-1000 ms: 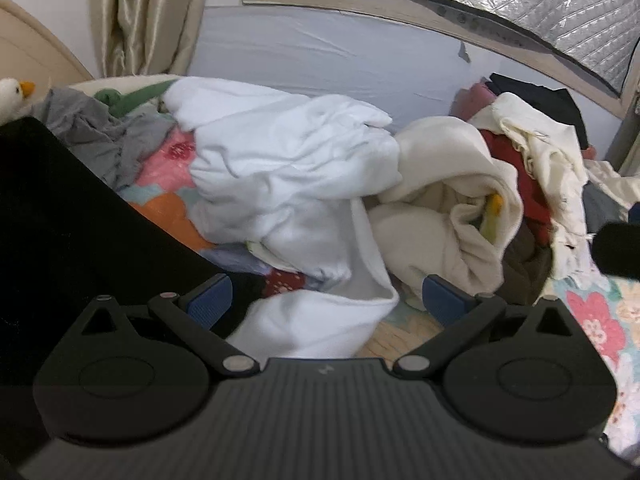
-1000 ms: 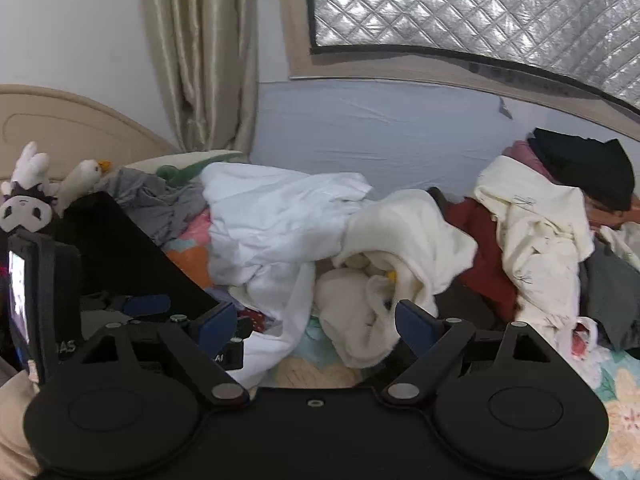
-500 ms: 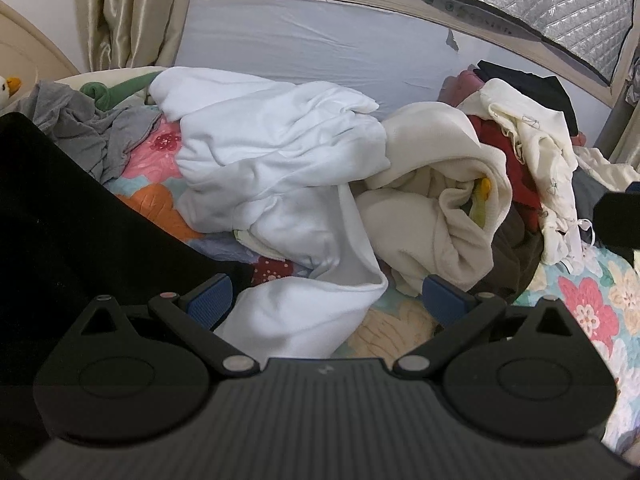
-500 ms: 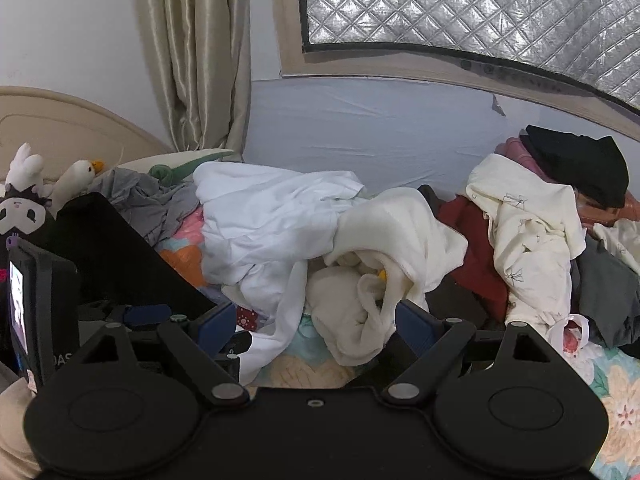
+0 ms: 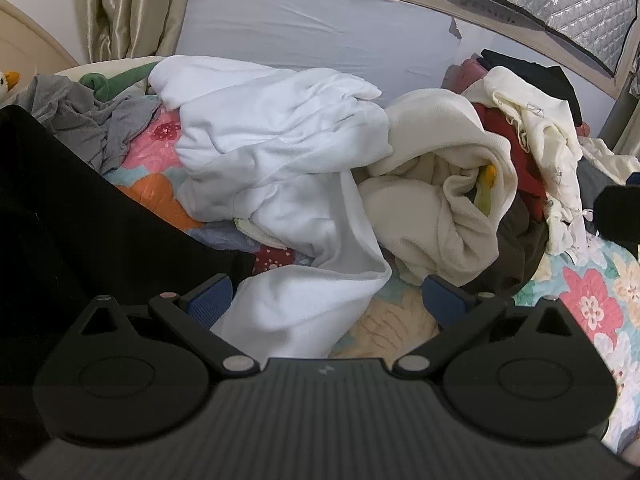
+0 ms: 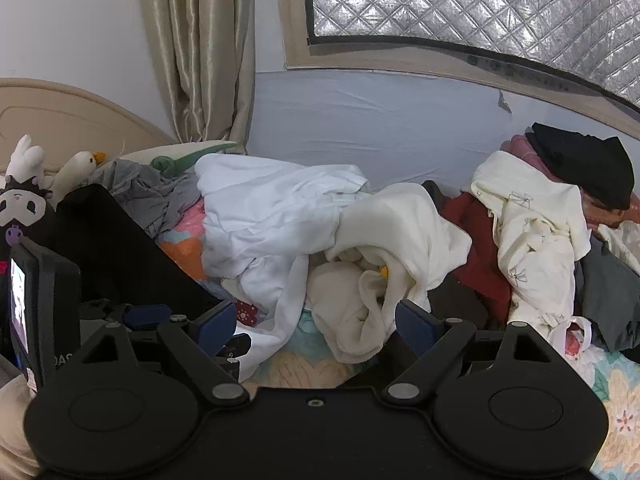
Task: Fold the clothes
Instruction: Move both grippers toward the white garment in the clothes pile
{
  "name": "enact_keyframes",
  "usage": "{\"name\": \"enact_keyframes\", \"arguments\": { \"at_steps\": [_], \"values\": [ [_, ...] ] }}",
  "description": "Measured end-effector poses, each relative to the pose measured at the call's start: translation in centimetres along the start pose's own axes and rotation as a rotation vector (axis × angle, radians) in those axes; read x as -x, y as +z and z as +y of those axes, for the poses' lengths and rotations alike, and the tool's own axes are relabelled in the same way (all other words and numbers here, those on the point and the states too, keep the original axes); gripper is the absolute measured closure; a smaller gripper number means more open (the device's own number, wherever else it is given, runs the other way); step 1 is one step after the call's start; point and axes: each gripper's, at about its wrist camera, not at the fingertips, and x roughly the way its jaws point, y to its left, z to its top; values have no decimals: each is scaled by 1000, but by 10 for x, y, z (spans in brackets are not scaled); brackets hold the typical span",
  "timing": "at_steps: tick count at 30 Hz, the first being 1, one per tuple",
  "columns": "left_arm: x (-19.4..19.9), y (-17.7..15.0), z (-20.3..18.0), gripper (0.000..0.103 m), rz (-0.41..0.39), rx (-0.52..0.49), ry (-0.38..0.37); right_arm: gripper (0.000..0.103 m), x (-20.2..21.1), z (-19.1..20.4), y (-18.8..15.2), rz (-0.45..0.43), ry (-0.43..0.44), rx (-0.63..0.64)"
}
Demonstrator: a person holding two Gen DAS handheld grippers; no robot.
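Left gripper (image 5: 326,294) spread over white garment (image 5: 280,168) hem, perhaps touching

White garment (image 5: 280,168) heap blocks; floral bedsheet (image 5: 400,320) seemingly clear.

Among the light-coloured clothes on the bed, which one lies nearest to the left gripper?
The pure white garment: its loose end trails down between the open fingers of the left gripper. The cream fleece and the thin ivory garment lie farther right.
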Motion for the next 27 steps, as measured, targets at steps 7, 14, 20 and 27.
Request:
{"name": "enact_keyframes", "arguments": {
  "at_steps": [7, 14, 20, 27],
  "values": [
    [-4, 0, -1, 0, 12, -7, 8, 13, -5, 0, 0, 8, 8, 3],
    [-12, -3, 0, 0, 36, -16, 18, 13, -14, -9, -3, 24, 1, -30],
    [-15, -4, -1, 0, 44, -29, 22, 13, -21, -11, -3, 41, 7, -35],
    [-17, -4, -3, 0, 47, -37, 18, 13, -24, -13, -8, 70, 4, -21]
  ]
}}
